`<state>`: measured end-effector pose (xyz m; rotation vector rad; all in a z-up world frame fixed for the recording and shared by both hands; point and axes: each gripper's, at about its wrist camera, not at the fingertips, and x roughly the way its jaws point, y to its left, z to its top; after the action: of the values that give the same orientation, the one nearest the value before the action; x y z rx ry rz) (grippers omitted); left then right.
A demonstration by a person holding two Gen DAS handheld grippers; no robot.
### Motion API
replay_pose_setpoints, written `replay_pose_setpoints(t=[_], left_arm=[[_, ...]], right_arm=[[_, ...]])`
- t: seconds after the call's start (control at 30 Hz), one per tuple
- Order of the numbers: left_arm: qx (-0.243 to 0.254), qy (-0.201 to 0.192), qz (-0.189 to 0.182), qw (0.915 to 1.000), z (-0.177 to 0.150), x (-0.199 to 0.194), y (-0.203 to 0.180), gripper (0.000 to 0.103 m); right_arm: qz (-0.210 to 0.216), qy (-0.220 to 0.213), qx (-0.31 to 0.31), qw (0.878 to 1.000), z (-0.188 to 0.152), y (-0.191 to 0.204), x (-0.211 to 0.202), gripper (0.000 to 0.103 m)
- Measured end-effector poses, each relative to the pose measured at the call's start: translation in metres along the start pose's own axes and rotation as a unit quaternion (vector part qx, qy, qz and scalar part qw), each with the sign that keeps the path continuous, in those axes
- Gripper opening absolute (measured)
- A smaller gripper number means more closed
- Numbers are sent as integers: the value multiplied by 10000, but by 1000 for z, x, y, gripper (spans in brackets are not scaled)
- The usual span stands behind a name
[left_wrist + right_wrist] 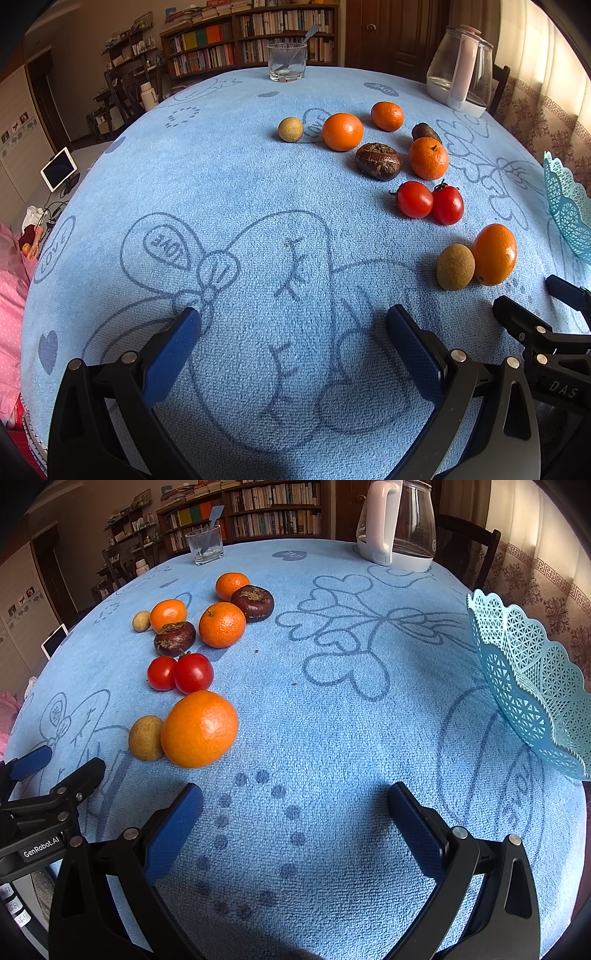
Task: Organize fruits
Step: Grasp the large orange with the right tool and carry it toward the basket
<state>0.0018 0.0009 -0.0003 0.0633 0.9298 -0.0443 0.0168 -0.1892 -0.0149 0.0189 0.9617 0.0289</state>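
The left gripper (pixel 293 321) hovers low over the near edge of the table (pixel 332 738), jaws spread, nothing between them. The right gripper (pixel 295 797) sits just beside it, likewise released and empty.

Fruit lies loose left of the table's centre, from the near longan (pixel 145 737) touching the big orange (pixel 199 728) back through two tomatoes (pixel 180 672), two dark round fruits (kind unclear) (pixel 174 638) and three smaller oranges (pixel 222 624), to a far longan (pixel 141 621). The basket (pixel 535 686) stands at the right edge, well apart from the fruit; no fruit shows in it.

Step in hand, as judged: first pick not yet begun. The next move calls for the right gripper to swing left and straddle the big orange, clearing the longan.
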Motion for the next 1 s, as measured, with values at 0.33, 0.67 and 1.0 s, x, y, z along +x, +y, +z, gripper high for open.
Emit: replay_pose_setpoints(t=[0.33, 0.67, 1.0], left_arm=[[36, 49, -157, 9999, 1, -2, 3, 98], [-402, -261, -446, 9979, -2, -16, 21, 98], [-476, -329, -438, 9974, -2, -18, 23, 98]], right_arm=[[80, 77, -114, 9999, 0, 0, 1, 101], [730, 80, -129, 9972, 17, 1, -4, 101], [1264, -211, -449, 9907, 34, 18, 2, 68]])
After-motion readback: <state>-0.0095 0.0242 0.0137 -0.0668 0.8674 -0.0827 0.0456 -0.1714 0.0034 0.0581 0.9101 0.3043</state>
